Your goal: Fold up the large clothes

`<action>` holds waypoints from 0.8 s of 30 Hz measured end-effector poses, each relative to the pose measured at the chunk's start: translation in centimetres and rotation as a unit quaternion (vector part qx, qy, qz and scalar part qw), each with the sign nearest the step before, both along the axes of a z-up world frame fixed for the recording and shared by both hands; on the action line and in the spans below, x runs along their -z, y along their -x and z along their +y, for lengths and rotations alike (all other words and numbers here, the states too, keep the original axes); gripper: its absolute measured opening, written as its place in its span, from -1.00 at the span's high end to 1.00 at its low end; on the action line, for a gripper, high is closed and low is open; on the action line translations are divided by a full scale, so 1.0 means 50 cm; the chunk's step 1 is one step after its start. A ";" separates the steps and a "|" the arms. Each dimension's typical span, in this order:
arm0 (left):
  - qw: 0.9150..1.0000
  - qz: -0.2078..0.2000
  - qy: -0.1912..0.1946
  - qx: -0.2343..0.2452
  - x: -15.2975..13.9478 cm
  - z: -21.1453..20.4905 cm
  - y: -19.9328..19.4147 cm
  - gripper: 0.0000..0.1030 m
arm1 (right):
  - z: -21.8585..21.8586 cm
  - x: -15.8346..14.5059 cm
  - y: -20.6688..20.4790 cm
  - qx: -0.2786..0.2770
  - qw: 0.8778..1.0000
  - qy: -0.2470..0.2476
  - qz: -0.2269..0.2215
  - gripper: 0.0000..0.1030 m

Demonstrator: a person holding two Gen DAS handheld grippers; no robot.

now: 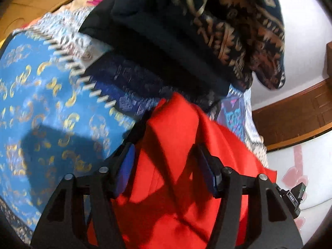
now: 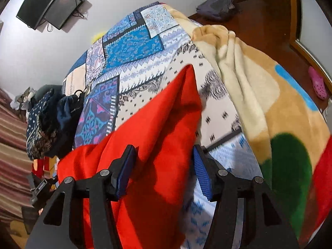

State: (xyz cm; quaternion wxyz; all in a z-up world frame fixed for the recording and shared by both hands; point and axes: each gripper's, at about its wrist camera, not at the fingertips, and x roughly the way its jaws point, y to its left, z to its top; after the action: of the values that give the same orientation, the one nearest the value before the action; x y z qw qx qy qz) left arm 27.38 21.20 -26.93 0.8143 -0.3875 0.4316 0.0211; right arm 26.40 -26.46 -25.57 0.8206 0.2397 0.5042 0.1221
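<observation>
The left gripper and right gripper both hang with jaws spread wide over the red garment, which lies on the patterned bedspread. Beyond the garment sit a dark clothes pile and a plush blanket.

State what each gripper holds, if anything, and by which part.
Nothing is clamped: both the left gripper and right gripper stand open around folds of the bright red fabric garment.
</observation>
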 end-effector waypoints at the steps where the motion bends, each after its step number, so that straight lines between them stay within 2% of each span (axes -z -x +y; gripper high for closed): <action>1: 1.000 -0.010 -0.004 -0.002 -0.004 0.001 -0.003 0.13 | 0.002 0.000 -0.004 -0.002 1.000 -0.003 0.001 -0.12; 2: 1.000 -0.020 -0.010 -0.004 -0.010 0.002 -0.006 0.44 | 0.004 0.000 -0.007 -0.003 1.000 -0.008 0.001 -0.18; 3: 0.999 -0.029 -0.017 -0.004 -0.016 0.003 -0.009 0.86 | 0.005 0.002 -0.012 -0.006 1.000 -0.012 0.000 -0.28; 7: 0.998 -0.049 -0.038 -0.010 -0.037 0.007 -0.004 0.88 | 0.021 0.006 -0.025 -0.015 1.000 0.008 -0.008 -0.31; 13: 0.994 -0.035 -0.096 -0.046 -0.058 0.014 0.044 0.88 | 0.031 0.011 -0.022 -0.022 0.999 0.031 -0.029 -0.31; 16: 0.994 -0.021 -0.103 -0.043 -0.040 0.025 0.056 0.77 | 0.030 0.009 -0.022 -0.028 0.999 0.034 -0.029 -0.31; 17: 0.995 -0.006 -0.095 -0.037 -0.029 0.030 0.054 0.54 | 0.029 0.009 -0.023 -0.030 0.999 0.033 -0.027 -0.31; 18: 0.996 0.004 -0.089 -0.032 -0.018 0.033 0.053 0.22 | 0.029 0.009 -0.024 -0.030 0.999 0.032 -0.026 -0.31; 20: 0.998 0.016 -0.065 -0.021 0.006 0.039 0.049 -0.06 | 0.031 0.010 -0.025 -0.035 0.999 0.033 -0.022 -0.31; 24: 0.999 0.020 0.031 0.000 0.060 0.045 0.032 -0.15 | 0.049 0.006 -0.024 -0.056 0.997 0.048 -0.023 -0.30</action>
State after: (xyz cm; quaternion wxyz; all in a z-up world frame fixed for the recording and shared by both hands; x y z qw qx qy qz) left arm 25.80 23.46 -29.90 0.7932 -0.4120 0.4482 0.0157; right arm 27.62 -24.00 -25.86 0.8344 0.1689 0.5032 0.1487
